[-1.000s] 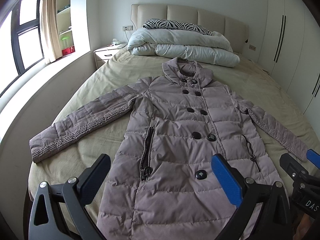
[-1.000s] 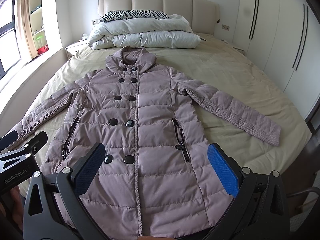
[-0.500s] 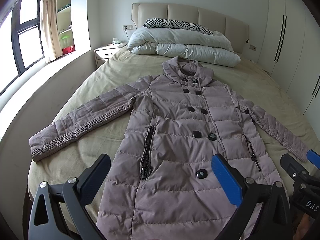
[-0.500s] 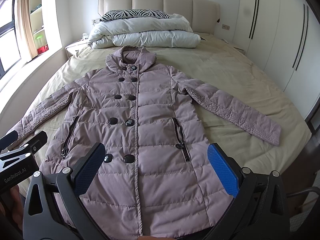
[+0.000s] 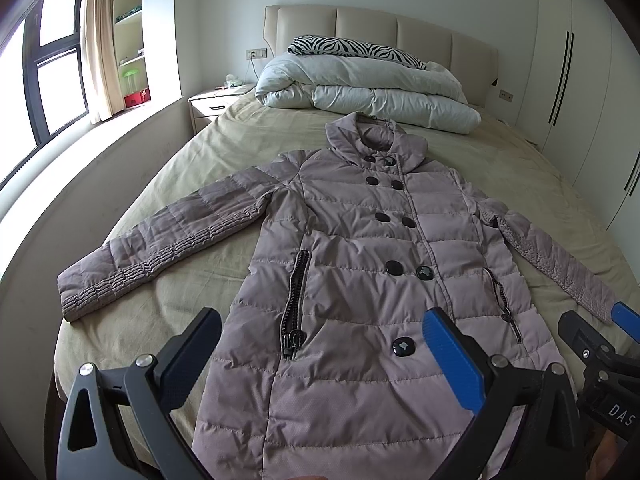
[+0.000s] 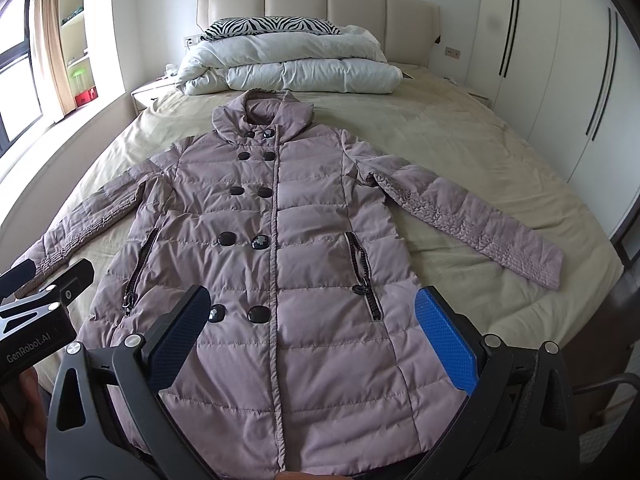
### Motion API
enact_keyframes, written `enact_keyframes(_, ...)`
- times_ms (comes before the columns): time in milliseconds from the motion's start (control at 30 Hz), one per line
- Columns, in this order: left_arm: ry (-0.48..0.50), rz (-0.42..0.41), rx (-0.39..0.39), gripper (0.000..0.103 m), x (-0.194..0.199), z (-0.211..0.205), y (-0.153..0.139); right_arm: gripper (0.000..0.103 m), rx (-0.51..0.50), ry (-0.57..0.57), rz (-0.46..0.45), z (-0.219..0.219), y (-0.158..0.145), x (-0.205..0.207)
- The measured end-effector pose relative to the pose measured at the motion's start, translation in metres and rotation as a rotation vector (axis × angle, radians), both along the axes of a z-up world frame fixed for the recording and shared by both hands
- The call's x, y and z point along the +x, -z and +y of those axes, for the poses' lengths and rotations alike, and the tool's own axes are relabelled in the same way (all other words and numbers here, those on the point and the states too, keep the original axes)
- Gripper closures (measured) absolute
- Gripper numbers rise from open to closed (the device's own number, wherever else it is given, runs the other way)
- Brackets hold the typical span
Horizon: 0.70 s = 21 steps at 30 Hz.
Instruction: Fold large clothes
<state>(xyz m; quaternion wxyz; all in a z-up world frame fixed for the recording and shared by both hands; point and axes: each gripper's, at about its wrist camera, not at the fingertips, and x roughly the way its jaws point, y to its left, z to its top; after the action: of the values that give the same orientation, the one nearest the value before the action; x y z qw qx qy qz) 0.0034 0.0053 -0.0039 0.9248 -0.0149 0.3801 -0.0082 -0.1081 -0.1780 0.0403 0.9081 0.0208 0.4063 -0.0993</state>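
A mauve quilted coat lies flat and face up on the bed, buttoned, collar toward the headboard, both sleeves spread out to the sides. It also shows in the right wrist view. My left gripper is open and empty, held above the coat's hem on its left half. My right gripper is open and empty, held above the hem near the middle. The right gripper's tip shows at the right edge of the left wrist view. The left gripper shows at the left edge of the right wrist view.
The bed has a beige sheet. A folded white duvet and a zebra pillow lie by the headboard. A nightstand and a window ledge stand on the left. White wardrobes line the right wall.
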Motion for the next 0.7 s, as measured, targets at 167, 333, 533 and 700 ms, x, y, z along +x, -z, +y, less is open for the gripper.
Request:
enact_keyframes(167,0.0,0.0,-0.001,0.0,0.0,0.001,0.0,0.0,-0.001,0.0,0.001,0.0,0.0,0.0)
enact_keyframes(333,0.0,0.001,-0.001,0.0,0.001,0.001,0.001,0.0,0.0,0.001,0.001,0.0,0.002,0.001)
enact_keyframes(533,-0.002,0.0,-0.002,0.0,-0.003,-0.001,-0.002,0.0,0.007,0.006,0.003,-0.001,0.003,0.0)
enact_keyframes(700,0.011,0.004,-0.037,0.0,-0.001,0.0,0.005,0.0,0.102,0.019,0.019,-0.017,0.017,0.001)
